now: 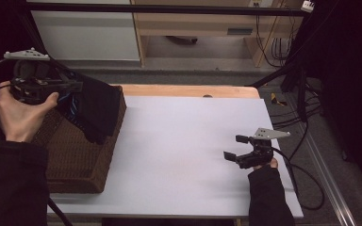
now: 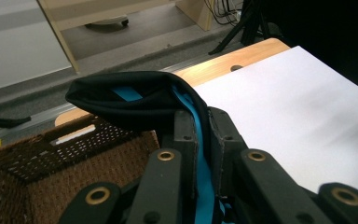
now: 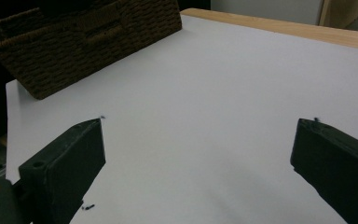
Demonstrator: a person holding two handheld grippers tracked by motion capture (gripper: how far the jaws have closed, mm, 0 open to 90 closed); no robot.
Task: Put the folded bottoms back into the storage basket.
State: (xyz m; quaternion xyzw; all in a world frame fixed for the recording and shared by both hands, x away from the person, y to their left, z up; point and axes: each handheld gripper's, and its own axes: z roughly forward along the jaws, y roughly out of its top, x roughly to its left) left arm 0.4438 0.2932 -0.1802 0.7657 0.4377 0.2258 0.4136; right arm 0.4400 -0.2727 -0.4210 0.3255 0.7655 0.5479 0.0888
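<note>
- The left gripper [image 2: 203,135] has its jaws pressed together on a black garment with turquoise trim [image 2: 135,95]; a turquoise strip of it runs down between the two jaws.
- From that pinch the cloth bulges up and away past the jaw tips, a folded dark hump whose length runs across the jaws toward their left.
- In the high view the same left gripper [image 1: 73,86] is held up in the person's left hand [image 1: 21,113], and the garment hangs down from the jaw tips as a long drape, its long axis sloping down and away from the hand.
- Directly under the gripper and cloth sits a brown wicker basket [image 2: 37,172]; the hanging end of the garment lies over the basket's rim on the table side.
- Beyond the basket stretches the white tabletop [image 1: 188,141] with its wooden edge at the far side.
- Well apart from all this, the right gripper [image 1: 235,147] is low over the white surface, jaws spread wide with nothing between them.
- From the right gripper view, the basket lies far ahead and to the left of the jaws.
</note>
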